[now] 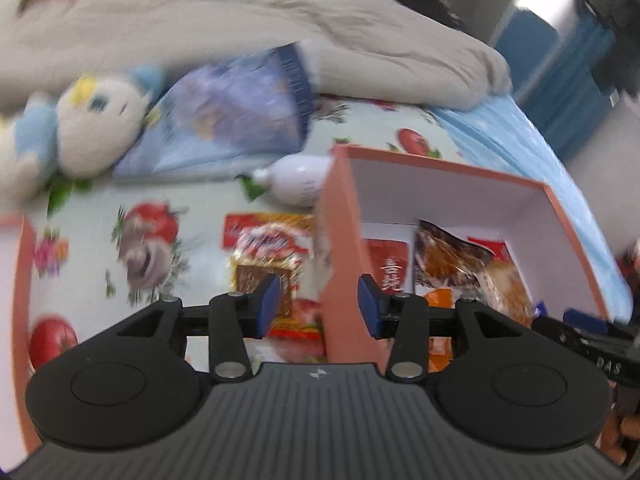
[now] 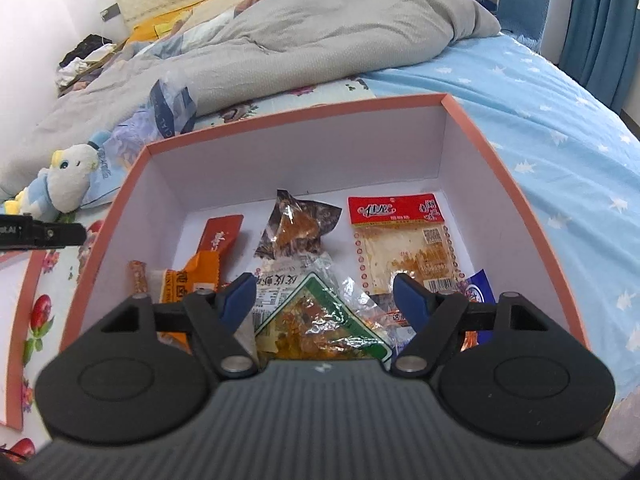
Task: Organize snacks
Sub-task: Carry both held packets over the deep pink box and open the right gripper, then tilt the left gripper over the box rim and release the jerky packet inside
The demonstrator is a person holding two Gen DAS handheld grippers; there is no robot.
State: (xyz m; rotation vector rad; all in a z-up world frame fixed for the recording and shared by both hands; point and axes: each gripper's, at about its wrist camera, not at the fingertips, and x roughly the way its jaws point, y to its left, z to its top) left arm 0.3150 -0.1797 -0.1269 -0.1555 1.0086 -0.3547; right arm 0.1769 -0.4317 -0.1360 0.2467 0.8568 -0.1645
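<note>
One pink box [image 2: 486, 152] is seen holding about nine snack packets beyond the right gripper [image 2: 325, 298], which stands open and empty. One red packet [image 1: 266, 256] lies beyond the open, empty left gripper [image 1: 319, 306].

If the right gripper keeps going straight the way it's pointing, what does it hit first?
Most likely the green-edged triangular foil snack packet, lying on the pile inside the pink-rimmed cardboard box. It sits directly between the right gripper's open jaws, though depth is hard to judge.
</note>
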